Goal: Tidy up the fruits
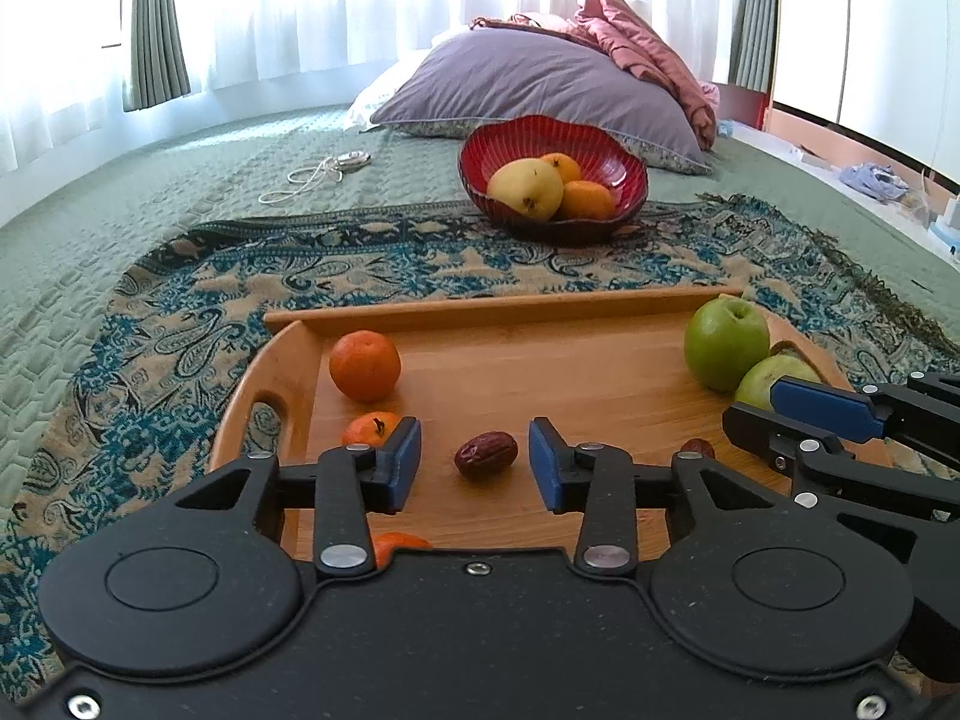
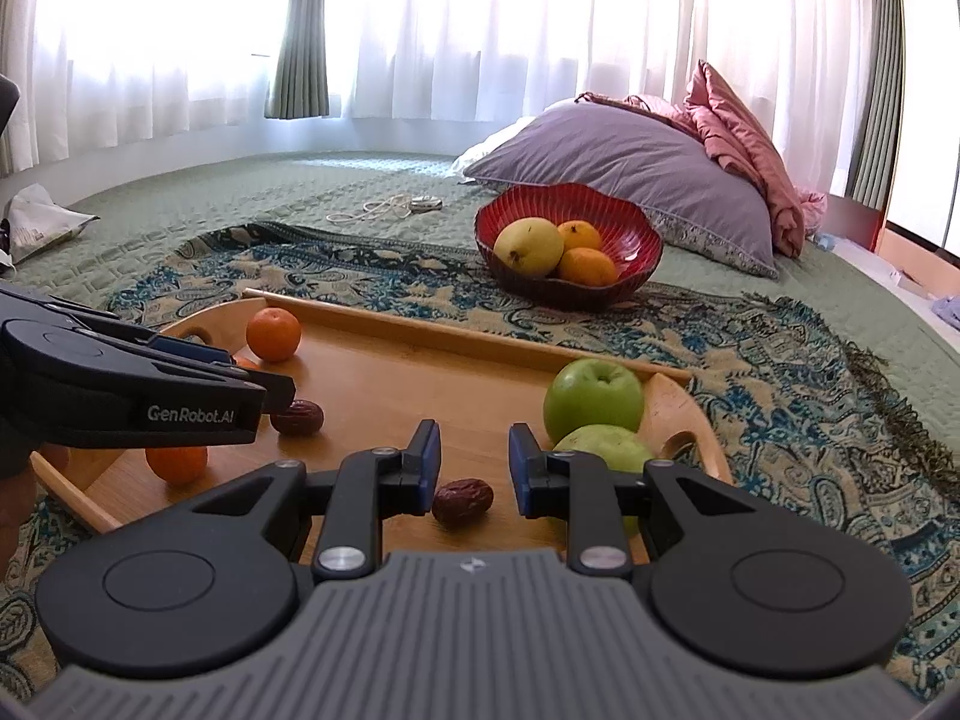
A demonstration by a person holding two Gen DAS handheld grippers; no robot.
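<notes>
A wooden tray (image 1: pixel 540 372) lies on a patterned cloth. My left gripper (image 1: pixel 476 457) is open, with a brown date (image 1: pixel 485 455) lying on the tray between its blue pads, untouched. Oranges (image 1: pixel 365 365) sit at the tray's left, and two green apples (image 1: pixel 726 341) at its right. My right gripper (image 2: pixel 474 468) is open over a second date (image 2: pixel 462 501), its pads clear of it, with the apples (image 2: pixel 593 399) just beyond. A red bowl (image 2: pixel 636 234) behind the tray holds a yellow fruit and two oranges. Each gripper shows in the other's view: right gripper (image 1: pixel 750 408), left gripper (image 2: pixel 282 387).
The tray and bowl rest on a bed with a green quilt (image 1: pixel 180 192). A purple pillow (image 1: pixel 528 84) and a pink blanket (image 1: pixel 636 36) lie behind the bowl. A white cable (image 1: pixel 318 174) lies at the back left, and a plastic bag (image 2: pixel 36 222) at the far left.
</notes>
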